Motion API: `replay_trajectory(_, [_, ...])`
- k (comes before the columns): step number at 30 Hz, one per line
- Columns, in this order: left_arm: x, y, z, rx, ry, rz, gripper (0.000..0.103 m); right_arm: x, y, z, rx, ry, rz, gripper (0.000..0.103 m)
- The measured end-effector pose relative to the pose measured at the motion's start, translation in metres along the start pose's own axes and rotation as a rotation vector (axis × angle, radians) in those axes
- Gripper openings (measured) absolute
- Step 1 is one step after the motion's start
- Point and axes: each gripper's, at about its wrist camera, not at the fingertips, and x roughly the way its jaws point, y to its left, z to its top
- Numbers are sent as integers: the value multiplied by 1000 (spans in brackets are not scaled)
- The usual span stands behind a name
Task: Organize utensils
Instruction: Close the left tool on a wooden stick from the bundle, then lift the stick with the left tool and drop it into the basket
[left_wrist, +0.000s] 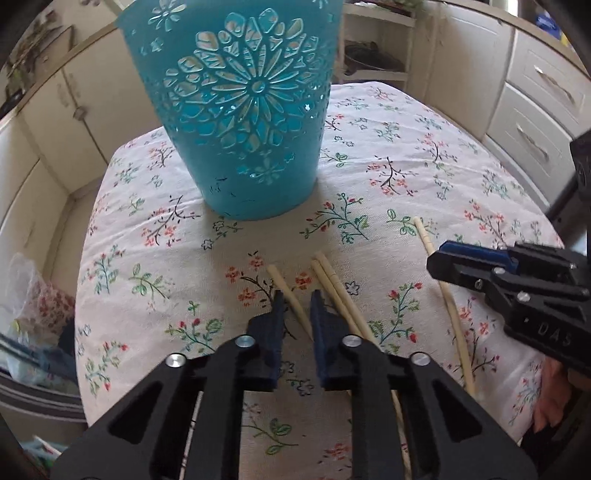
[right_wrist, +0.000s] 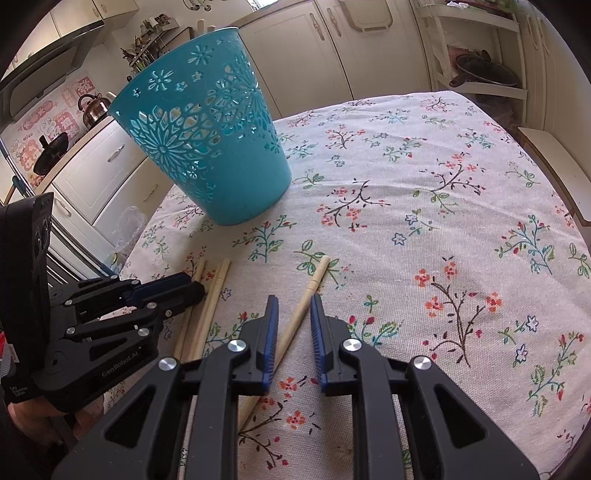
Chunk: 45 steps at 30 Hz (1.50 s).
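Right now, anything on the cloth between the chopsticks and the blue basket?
Nothing. Bare floral tablecloth separates the chopsticks from the blue basket; both wrist views show it.

table (right_wrist: 461, 155), floral cloth | teal cut-out basket (right_wrist: 207, 147) upright | four wooden chopsticks (left_wrist: 334, 291) loose near front edge
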Motion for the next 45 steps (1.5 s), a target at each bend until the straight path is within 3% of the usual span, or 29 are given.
replay_trajectory(6, [-4, 17, -4, -17, -21, -42, 7, 0, -1, 0, -5, 0, -3, 18])
replay_trajectory(11, [-3, 31, -11, -92, -51, -86, 7, 2, 7, 1, -29, 7, -31, 18])
replay_trajectory(15, [-3, 33, -16, -144, -75, -90, 7, 7, 24, 2, -149, 31, -107, 18])
replay_trajectory(17, [-3, 35, -17, -163, -77, -100, 7, 9, 28, 4, -223, 58, -126, 13])
replay_trajectory(22, [-2, 42, -18, -218, -81, -134, 7, 10, 23, 14, -286, 150, -99, 11])
replay_trajectory(34, [1, 42, -15, -288, -85, -102, 7, 13, 30, 10, -257, 119, -106, 9])
replay_trajectory(40, [1, 35, -12, -261, -82, -71, 13, 13, 30, 8, -242, 106, -106, 10])
replay_trajectory(45, [2, 27, -10, -221, -76, -35, 16, 11, 36, -1, -260, 47, -146, 10])
